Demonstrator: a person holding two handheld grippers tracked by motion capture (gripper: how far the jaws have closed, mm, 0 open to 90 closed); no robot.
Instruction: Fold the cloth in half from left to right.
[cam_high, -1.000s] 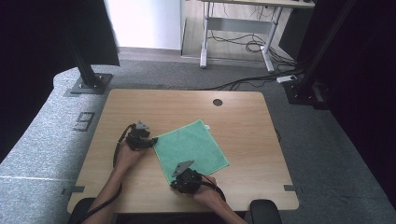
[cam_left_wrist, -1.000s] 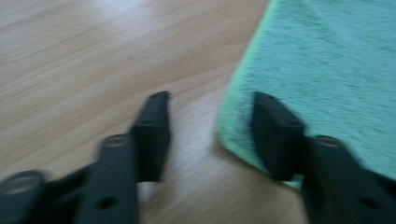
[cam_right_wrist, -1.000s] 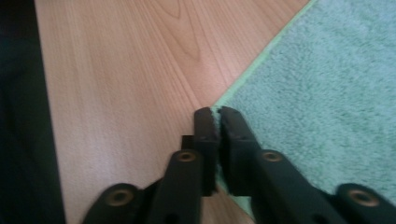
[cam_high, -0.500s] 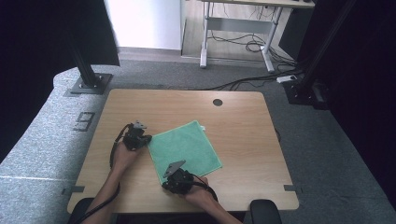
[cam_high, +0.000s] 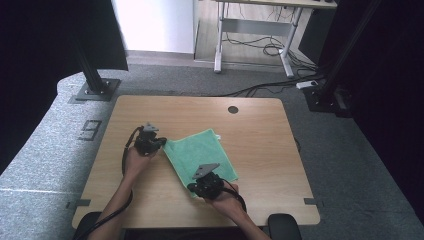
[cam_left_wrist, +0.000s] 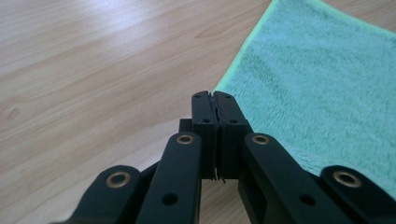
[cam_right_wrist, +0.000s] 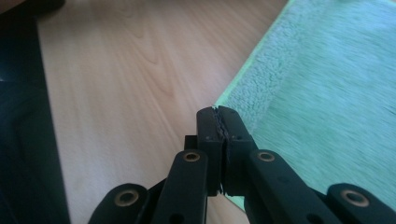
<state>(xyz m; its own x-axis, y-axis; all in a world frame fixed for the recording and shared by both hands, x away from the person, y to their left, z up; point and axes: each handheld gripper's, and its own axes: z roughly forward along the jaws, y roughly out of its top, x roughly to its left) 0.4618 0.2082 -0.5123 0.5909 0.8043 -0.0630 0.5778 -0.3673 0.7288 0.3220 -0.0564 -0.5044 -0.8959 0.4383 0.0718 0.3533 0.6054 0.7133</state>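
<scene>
Since a second ago your left fingers (cam_left_wrist: 212, 100) have closed, and the green towel (cam_high: 200, 155) has shrunk from a wide spread sheet into a narrower shape on the worktop (cam_high: 260, 130). Your left gripper (cam_high: 161, 143) now has its fingers pressed together right at the towel's corner; whether any cloth is pinched between them cannot be told. From those fingertips the towel spreads away toward 1 to 3 o'clock in the left gripper view. Your right gripper (cam_high: 199, 181) also has its fingers (cam_right_wrist: 217, 112) narrow, tips meeting at the towel's lime-edged corner, with pile running off toward 1 o'clock. In the high view the towel lies between your two hands, its far corner pointing to 12 o'clock.
</scene>
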